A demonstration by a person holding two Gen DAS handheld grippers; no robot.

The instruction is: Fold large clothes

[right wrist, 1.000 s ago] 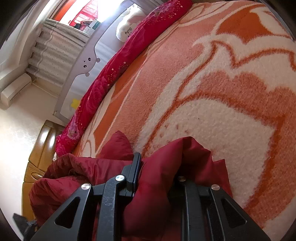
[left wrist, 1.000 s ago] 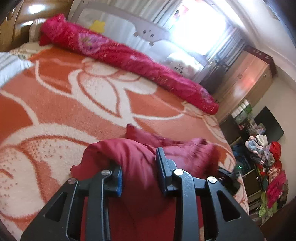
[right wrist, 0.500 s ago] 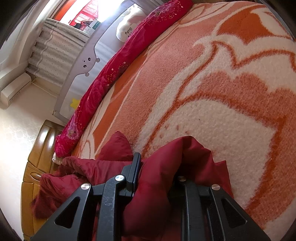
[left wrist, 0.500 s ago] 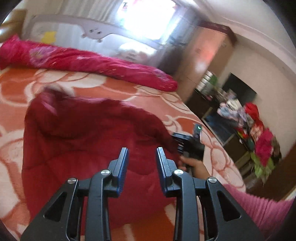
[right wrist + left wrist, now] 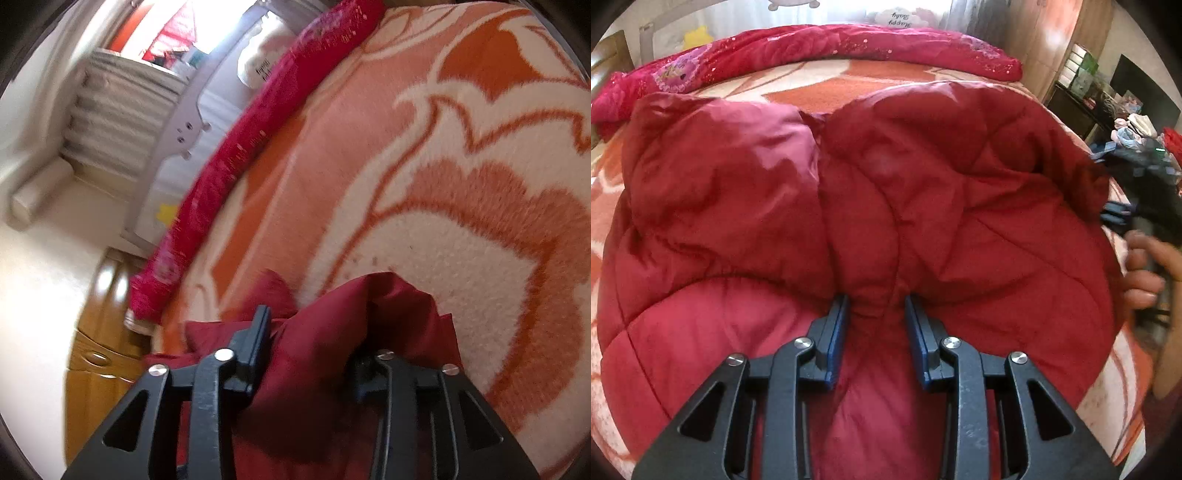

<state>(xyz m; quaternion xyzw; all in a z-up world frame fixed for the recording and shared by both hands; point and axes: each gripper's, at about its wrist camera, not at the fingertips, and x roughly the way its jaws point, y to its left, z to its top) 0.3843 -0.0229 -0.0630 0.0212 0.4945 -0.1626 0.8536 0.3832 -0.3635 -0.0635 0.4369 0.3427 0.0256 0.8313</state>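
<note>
A dark red quilted jacket (image 5: 923,206) lies spread over the bed and fills the left wrist view. My left gripper (image 5: 875,314) points down at its near middle, shut on a puckered fold pinched between the blue pads. In the right wrist view a bunched corner of the jacket (image 5: 369,317) drapes between the jaws of my right gripper (image 5: 314,332), which are opening; the cloth hides the right fingertip and sits loosely. A person's hand (image 5: 1145,273) holds that gripper, blurred, at the jacket's right edge.
An orange and white flowered blanket (image 5: 461,177) covers the bed. A rolled pink-red quilt (image 5: 827,51) lies along the far side by a white bed rail (image 5: 184,125). A wooden headboard (image 5: 96,369) is at the left. Shelves and piled clothes (image 5: 1137,125) stand right of the bed.
The left gripper swung down and across, and the jacket went from a bunched heap to lying spread out. The right jaws widened and that gripper rose a little.
</note>
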